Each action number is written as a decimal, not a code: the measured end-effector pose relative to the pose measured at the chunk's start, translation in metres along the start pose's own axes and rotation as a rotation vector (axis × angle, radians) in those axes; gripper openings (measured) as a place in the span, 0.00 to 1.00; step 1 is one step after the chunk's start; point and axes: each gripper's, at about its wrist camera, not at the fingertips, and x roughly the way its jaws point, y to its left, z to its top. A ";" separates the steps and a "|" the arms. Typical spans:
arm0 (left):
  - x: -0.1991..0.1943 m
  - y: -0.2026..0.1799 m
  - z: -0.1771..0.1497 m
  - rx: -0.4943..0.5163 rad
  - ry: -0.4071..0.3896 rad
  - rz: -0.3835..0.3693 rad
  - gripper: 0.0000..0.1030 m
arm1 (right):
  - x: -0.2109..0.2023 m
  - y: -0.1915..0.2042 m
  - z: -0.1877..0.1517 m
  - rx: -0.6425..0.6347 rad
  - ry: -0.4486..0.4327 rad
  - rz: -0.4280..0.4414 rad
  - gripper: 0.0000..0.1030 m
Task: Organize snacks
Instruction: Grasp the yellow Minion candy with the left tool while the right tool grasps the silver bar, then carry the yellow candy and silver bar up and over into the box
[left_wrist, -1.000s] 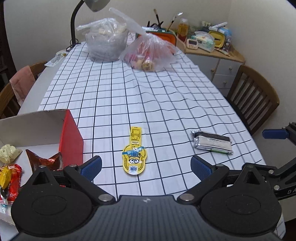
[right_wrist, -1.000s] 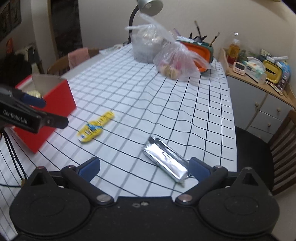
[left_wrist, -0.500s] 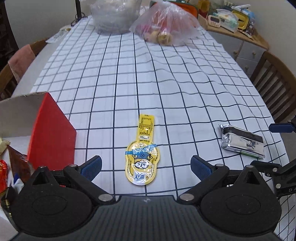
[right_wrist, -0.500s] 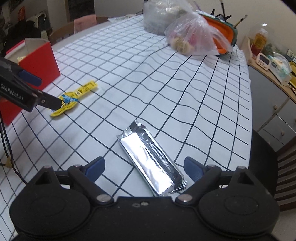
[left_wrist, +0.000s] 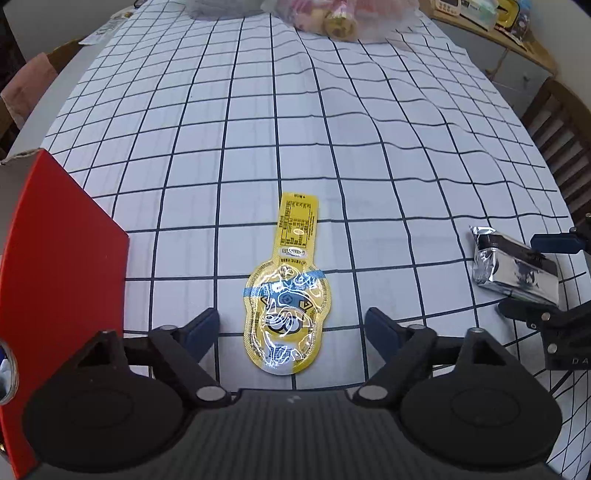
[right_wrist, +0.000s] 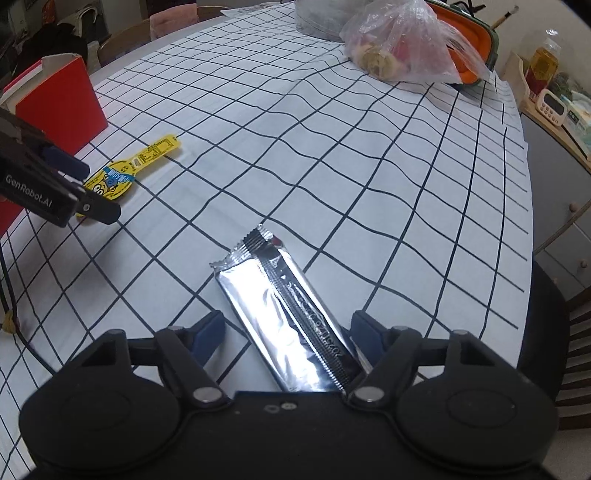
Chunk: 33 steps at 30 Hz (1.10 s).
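I am holding my left tongs (left_wrist: 291, 328) spread wide and low over the worktop (left_wrist: 332, 140), its grid cloth showing all around. The yellow snack sachet (left_wrist: 286, 317) is lying flat on the cloth, its round end sitting between the two blue pads without touching either, its narrow tab pointing away from me. The red box (left_wrist: 62, 266) is standing just to the left of these tongs.

My right tongs (right_wrist: 288, 332) are also gaping open, straddling the near end of the silver foil bar (right_wrist: 280, 306), which is lying at a slant on the cloth. The bar seems to be brushing the right pad, though the angle is making that hard to judge. Further back, a clear plastic bag (right_wrist: 402, 48) of food is resting on the worktop.
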 end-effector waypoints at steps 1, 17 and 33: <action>0.001 -0.001 0.001 0.005 0.004 0.002 0.73 | 0.001 0.000 -0.001 0.006 -0.002 -0.002 0.68; 0.000 -0.011 0.000 0.049 0.010 0.037 0.43 | -0.013 0.017 -0.013 0.146 -0.021 -0.020 0.40; -0.031 -0.004 -0.035 -0.015 -0.009 -0.005 0.43 | -0.062 0.058 -0.034 0.313 -0.091 -0.006 0.40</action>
